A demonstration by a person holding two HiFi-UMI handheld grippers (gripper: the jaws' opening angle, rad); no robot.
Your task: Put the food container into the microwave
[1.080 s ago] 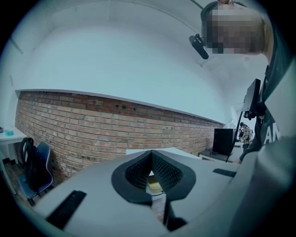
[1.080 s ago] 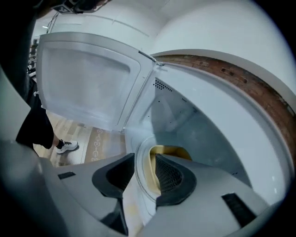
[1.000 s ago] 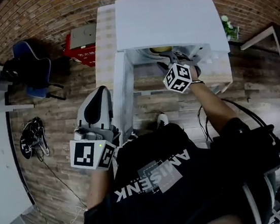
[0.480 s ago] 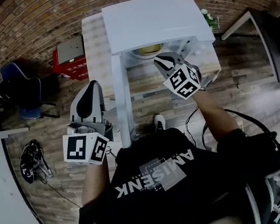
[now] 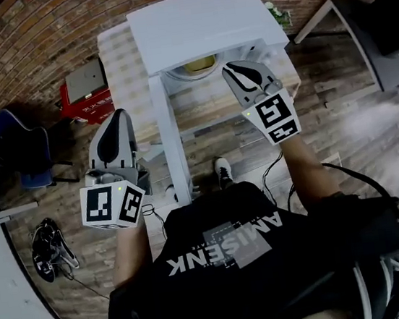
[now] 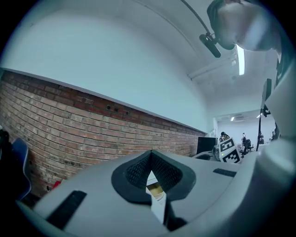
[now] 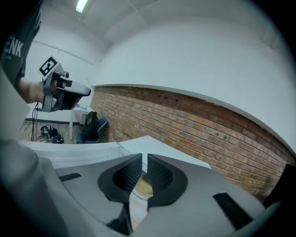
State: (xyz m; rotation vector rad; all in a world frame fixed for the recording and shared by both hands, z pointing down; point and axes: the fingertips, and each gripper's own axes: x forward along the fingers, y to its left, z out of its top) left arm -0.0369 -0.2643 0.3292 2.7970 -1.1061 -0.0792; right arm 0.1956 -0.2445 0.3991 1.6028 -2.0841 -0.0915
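**Yellowish food container (image 5: 198,65) was in, door wasn't closed**

Closest to the person, the left gripper (image 5: 116,116) had its jaws pressed together on nothing, just beside the outer face of the open door (image 5: 170,144). Further out, the right gripper (image 5: 235,69) hung in front of the opening. Its jaws had just been closing down to a thin slit, with nothing between them. Past it, the container sat inside the white microwave (image 5: 202,16), clear of both grippers. I'd say placing was done; only shutting the door looked left.
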